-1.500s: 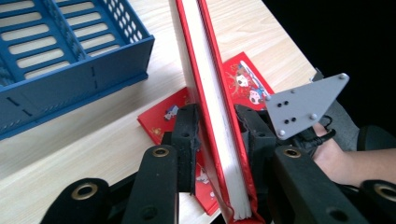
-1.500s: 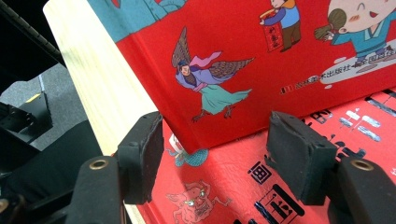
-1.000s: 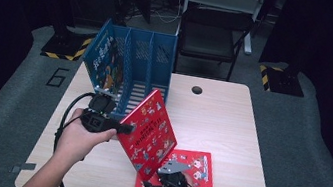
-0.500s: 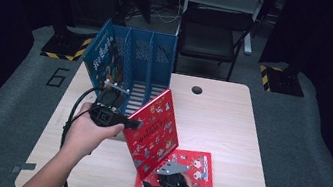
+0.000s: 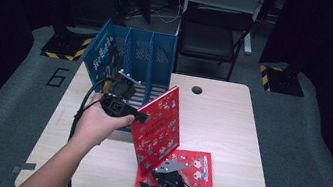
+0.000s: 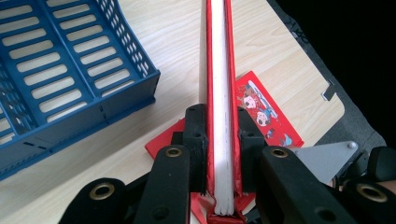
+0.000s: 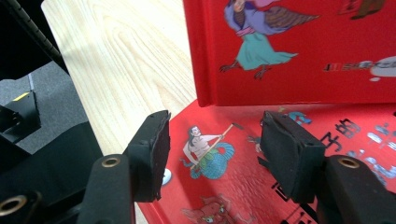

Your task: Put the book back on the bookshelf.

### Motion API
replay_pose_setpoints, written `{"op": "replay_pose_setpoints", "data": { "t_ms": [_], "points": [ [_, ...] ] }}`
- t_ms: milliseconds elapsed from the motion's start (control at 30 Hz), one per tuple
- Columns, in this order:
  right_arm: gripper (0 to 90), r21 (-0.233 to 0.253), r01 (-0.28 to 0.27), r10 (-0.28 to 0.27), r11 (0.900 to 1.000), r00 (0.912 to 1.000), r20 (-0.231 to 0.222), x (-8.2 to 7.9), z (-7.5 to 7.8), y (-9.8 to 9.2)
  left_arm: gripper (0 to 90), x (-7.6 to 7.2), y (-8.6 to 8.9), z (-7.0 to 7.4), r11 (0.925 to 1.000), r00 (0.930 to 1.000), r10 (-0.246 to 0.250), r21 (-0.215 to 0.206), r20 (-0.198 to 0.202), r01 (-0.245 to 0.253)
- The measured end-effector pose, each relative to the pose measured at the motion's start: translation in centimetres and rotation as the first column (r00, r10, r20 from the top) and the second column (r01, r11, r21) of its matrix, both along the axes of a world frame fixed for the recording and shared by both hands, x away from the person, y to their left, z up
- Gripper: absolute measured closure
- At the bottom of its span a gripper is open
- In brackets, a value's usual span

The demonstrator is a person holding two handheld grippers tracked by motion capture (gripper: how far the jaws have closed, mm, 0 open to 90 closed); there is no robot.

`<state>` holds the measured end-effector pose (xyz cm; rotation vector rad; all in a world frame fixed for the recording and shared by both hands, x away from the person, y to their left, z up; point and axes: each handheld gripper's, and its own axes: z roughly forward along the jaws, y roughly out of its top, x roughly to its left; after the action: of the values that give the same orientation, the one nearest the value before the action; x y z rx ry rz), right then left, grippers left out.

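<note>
In the high view my left gripper (image 5: 142,117) is shut on the edge of a red picture book (image 5: 158,128), holding it nearly upright above the table in front of the blue file rack (image 5: 135,58). In the left gripper view the jaws (image 6: 219,154) clamp the book's white page block (image 6: 219,84). A second red book (image 5: 195,171) lies flat at the table's near edge. My right gripper (image 5: 160,186) sits over its near-left corner. In the right gripper view the jaws (image 7: 212,144) are open above that flat cover (image 7: 224,186), and the held book (image 7: 303,46) hangs just beyond.
The blue rack (image 6: 65,70) has several slots; a blue book (image 5: 99,57) stands in its leftmost one. A black folding chair (image 5: 208,39) stands behind the wooden table (image 5: 229,129), which has a round cable hole (image 5: 197,90). Bare tabletop lies to the right.
The left gripper has risen and shifted slightly right, tipping the held red book more upright. The right gripper has stayed over the flat book.
</note>
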<state>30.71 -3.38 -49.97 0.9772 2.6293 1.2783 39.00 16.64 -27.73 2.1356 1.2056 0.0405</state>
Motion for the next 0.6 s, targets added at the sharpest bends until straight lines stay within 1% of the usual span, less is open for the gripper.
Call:
{"op": "replay_pose_setpoints", "data": {
  "t_ms": [33, 67, 100, 133, 167, 200, 267, 300, 367, 400, 433, 500, 533, 600],
  "points": [
    [42.3, 0.005, -0.004, 0.004, 1.000, 1.0000, 0.000, 0.04, -0.02, 0.01, 79.3, 0.12, -0.05, 0.03, 1.0000, 1.0000, -0.001, -0.002, -0.004, 0.001],
    [42.4, 0.018, -0.005, 0.005, 1.000, 0.9998, -0.017, 0.00, 0.03, 0.04, 79.2, 0.23, -0.12, 0.07, 1.0000, 1.0000, 0.000, 0.001, -0.006, 0.000],
    [42.7, 0.022, -0.006, 0.006, 1.000, 0.9998, -0.021, 0.06, 0.01, 0.06, 79.2, 0.34, -0.22, 0.11, 1.0000, 0.9999, 0.007, 0.001, -0.008, -0.007],
    [43.1, 0.031, -0.002, 0.002, 1.000, 0.9997, -0.025, 0.10, -0.01, 0.09, 79.2, 0.44, -0.34, 0.18, 0.9999, 0.9997, 0.014, -0.001, -0.019, -0.014],
    [43.9, 0.032, 0.008, -0.006, 0.999, 0.9993, -0.037, 0.21, -0.08, 0.17, 79.2, 0.62, -0.41, 0.27, 1.0000, 0.9995, 0.009, 0.002, -0.029, -0.009],
    [43.9, 0.032, 0.008, -0.006, 0.999, 0.9993, -0.037, 0.21, -0.08, 0.17, 79.2, 0.72, -0.54, 0.33, 0.9999, 0.9994, 0.012, 0.003, -0.032, -0.012],
    [44.6, 0.036, 0.024, -0.022, 0.999, 0.9990, -0.040, 0.24, -0.08, 0.28, 79.2, 0.77, -0.76, 0.42, 0.9999, 0.9995, 0.009, 0.010, -0.032, -0.009],
    [45.2, 0.052, 0.028, -0.025, 0.998, 0.9981, -0.056, 0.19, -0.05, 0.36, 79.2, 0.71, -0.83, 0.45, 0.9999, 0.9995, 0.009, 0.013, -0.030, -0.008],
    [47.2, 0.053, 0.043, -0.040, 0.998, 0.9977, -0.054, 0.23, -0.08, 0.37, 79.2, 0.61, -0.82, 0.45, 0.9998, 0.9994, 0.012, 0.014, -0.033, -0.011],
    [48.1, 0.047, 0.043, -0.041, 0.998, 0.9981, -0.047, 0.32, -0.17, 0.31, 79.2, 0.61, -0.77, 0.39, 0.9998, 0.9995, 0.013, 0.012, -0.029, -0.013],
    [48.7, 0.059, 0.051, -0.047, 0.997, 0.9969, -0.063, 0.25, -0.12, 0.31, 79.2, 0.59, -0.68, 0.37, 0.9998, 0.9994, 0.015, 0.011, -0.031, -0.014],
    [49.5, 0.065, 0.059, -0.054, 0.996, 0.9965, -0.063, 0.31, -0.19, 0.25, 79.1, 0.53, -0.57, 0.28, 0.9997, 0.9993, 0.022, 0.005, -0.030, -0.022],
    [50.1, 0.071, 0.069, -0.064, 0.995, 0.9955, -0.071, 0.27, -0.18, 0.23, 79.1, 0.56, -0.47, 0.24, 0.9998, 0.9995, 0.019, 0.004, -0.026, -0.019],
    [51.3, 0.073, 0.074, -0.069, 0.995, 0.9951, -0.071, 0.29, -0.20, 0.15, 79.0, 0.54, -0.36, 0.22, 0.9997, 0.9992, 0.023, 0.001, -0.031, -0.023]
  ]
}}
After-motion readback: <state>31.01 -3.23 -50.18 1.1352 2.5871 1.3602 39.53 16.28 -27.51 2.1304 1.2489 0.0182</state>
